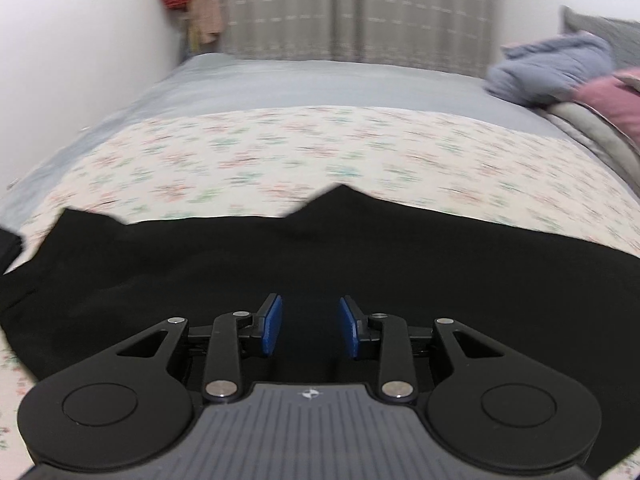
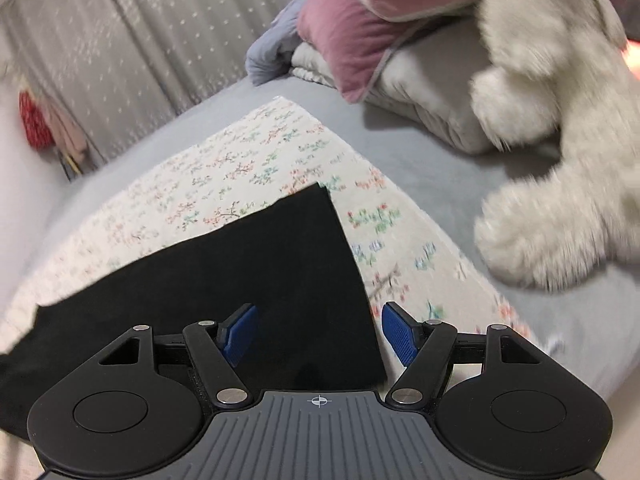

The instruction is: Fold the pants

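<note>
Black pants (image 1: 320,248) lie flat across a floral cloth (image 1: 280,152) on the bed, with a jagged far edge. My left gripper (image 1: 310,300) hovers over the middle of the dark fabric. Its blue pads (image 1: 272,324) stand apart, and nothing is pinched between them. In the right wrist view the pants (image 2: 260,260) end in a straight right edge with a sharp far corner. My right gripper (image 2: 319,307) is wide open and straddles that edge: the left pad is over black fabric, the right pad (image 2: 398,332) over the floral cloth (image 2: 248,160).
A white plush toy (image 2: 560,160) lies on the grey sheet (image 2: 420,152) to the right. Pink pillows (image 2: 352,28) and a folded blue-grey garment (image 1: 552,68) are piled at the far right. Curtains (image 1: 360,8) hang behind the bed, and a wall runs along its left side.
</note>
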`<state>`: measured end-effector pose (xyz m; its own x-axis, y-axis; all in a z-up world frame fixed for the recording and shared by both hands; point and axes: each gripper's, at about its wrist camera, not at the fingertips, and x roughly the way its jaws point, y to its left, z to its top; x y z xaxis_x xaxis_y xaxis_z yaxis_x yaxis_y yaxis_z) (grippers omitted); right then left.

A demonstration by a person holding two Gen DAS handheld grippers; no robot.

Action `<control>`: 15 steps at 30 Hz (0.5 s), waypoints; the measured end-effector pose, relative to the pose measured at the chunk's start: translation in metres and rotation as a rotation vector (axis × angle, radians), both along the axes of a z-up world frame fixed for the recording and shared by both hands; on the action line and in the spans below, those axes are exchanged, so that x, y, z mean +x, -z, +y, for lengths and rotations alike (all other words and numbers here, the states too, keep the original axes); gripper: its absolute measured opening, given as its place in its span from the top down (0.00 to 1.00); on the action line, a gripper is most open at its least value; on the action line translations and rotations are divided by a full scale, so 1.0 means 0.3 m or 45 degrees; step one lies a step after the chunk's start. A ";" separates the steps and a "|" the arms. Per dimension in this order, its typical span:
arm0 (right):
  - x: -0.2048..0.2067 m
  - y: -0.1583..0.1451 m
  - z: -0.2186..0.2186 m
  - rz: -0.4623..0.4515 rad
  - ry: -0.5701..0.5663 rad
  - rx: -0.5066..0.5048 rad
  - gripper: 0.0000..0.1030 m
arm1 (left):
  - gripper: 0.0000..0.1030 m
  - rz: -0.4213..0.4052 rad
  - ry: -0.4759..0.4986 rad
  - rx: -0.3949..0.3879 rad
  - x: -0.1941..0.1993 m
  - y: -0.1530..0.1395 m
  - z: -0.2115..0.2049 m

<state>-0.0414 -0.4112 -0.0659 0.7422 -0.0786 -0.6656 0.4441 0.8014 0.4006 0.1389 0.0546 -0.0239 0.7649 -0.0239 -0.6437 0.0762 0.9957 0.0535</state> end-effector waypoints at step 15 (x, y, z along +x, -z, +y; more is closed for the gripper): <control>-0.129 0.062 0.071 -0.047 -0.186 0.188 0.31 | 0.64 0.089 0.312 0.106 -0.071 0.140 -0.387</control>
<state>-0.0802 -0.3900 -0.0845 0.7628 0.1281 -0.6339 0.3102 0.7876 0.5324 0.1176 -0.0615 -0.0658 0.6963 -0.1477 -0.7024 0.3207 0.9395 0.1204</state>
